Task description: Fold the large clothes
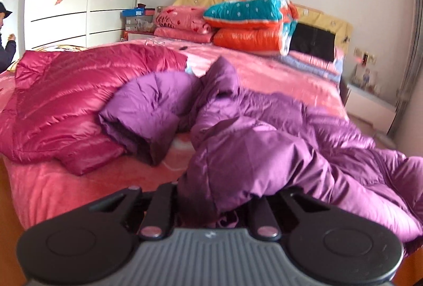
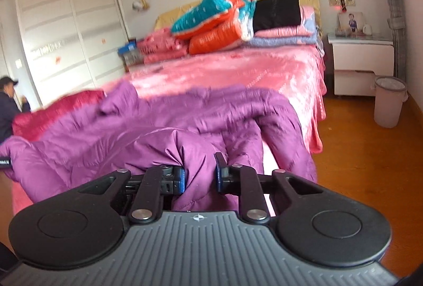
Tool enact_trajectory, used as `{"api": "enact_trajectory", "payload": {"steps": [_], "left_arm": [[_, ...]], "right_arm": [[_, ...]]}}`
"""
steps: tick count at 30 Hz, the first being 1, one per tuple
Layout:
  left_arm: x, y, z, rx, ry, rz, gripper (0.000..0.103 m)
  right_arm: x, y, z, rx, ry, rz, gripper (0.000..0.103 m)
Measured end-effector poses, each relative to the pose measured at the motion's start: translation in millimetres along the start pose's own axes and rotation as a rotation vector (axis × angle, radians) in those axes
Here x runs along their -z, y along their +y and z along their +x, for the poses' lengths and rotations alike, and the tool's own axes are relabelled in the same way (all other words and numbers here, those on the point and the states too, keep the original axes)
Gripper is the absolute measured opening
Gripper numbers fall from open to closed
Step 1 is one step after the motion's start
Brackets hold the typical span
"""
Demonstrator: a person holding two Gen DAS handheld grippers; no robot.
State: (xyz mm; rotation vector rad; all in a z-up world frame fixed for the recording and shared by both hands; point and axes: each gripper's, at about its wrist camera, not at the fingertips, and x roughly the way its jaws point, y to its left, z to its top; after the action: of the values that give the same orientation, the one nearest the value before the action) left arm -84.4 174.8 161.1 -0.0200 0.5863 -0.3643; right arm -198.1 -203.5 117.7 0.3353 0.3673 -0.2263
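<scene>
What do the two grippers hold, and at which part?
Both hold the purple down jacket: the left gripper and the right gripper each pinch bunched fabric at its near edge.

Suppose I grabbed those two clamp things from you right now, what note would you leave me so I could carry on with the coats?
Left gripper: shut on a bunch of the purple down jacket at its near edge; fabric covers the fingertips.
Right gripper: shut on another fold of the same jacket, blue pads pressing the cloth.
Things: the purple jacket lies crumpled across the near end of the bed, part hanging over the edge. The magenta down jacket lies beside it, on its left in the left camera's view, untouched.
Done: both grips taken.
Left: spread the purple jacket flat, fold it, then likely the magenta one.
</scene>
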Motion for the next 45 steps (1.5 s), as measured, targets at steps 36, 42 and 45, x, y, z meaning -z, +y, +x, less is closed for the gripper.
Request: {"api": "enact_trajectory", "payload": {"steps": [36, 42, 45], "left_arm": [[27.3, 15.5, -97.0, -0.125, 0.128, 0.057, 0.049], [12.2, -23.2, -81.8, -0.046, 0.074, 0.124, 0.049], [4.9, -43.2, -84.6, -0.079, -0.004, 0.210, 0.060]], "right_arm": [[41.8, 41.3, -57.0, -0.127, 0.428, -0.231, 0.098], [20.5, 30.0, -35.4, -0.098, 0.271, -0.122, 0.098], [19.0, 22.8, -6.9, -0.078, 0.249, -0.055, 0.098]]}}
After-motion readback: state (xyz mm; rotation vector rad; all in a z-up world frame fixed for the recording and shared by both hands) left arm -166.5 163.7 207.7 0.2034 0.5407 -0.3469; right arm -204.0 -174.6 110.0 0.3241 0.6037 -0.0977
